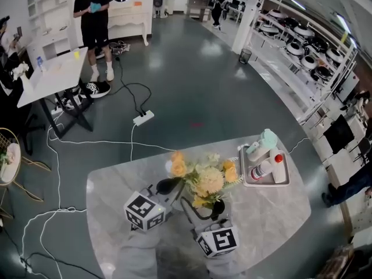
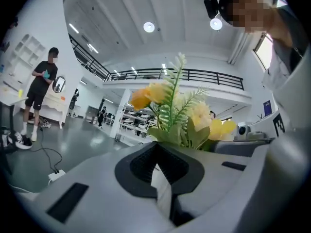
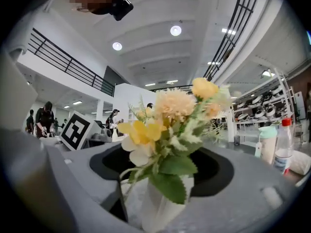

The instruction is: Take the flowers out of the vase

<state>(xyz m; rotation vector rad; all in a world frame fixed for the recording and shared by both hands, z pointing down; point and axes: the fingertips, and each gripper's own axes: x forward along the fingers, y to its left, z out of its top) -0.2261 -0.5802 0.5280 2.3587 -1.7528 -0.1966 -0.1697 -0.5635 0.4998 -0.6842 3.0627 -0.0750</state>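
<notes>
A bunch of yellow and cream flowers (image 1: pixel 206 180) stands in a white vase (image 3: pixel 160 205) at the middle of the marble table (image 1: pixel 116 185); in the head view the blooms hide the vase. My right gripper (image 1: pixel 203 210) reaches in level from the near side. Its jaws stand on either side of the vase, and a strip of table shows between the left jaw and the vase wall. My left gripper (image 1: pixel 170 186) sits just left of the flowers (image 2: pixel 175 115), jaws together, nothing seen in them. The flowers (image 3: pixel 170 115) fill the right gripper view.
A white tray (image 1: pixel 247 182) with spray bottles (image 1: pixel 270 167) lies on the table's right part. Beyond the table are cables, a power strip (image 1: pixel 143 118), a white desk (image 1: pixel 52 74), a standing person (image 1: pixel 93 16) and shelves of pans (image 1: pixel 308 45).
</notes>
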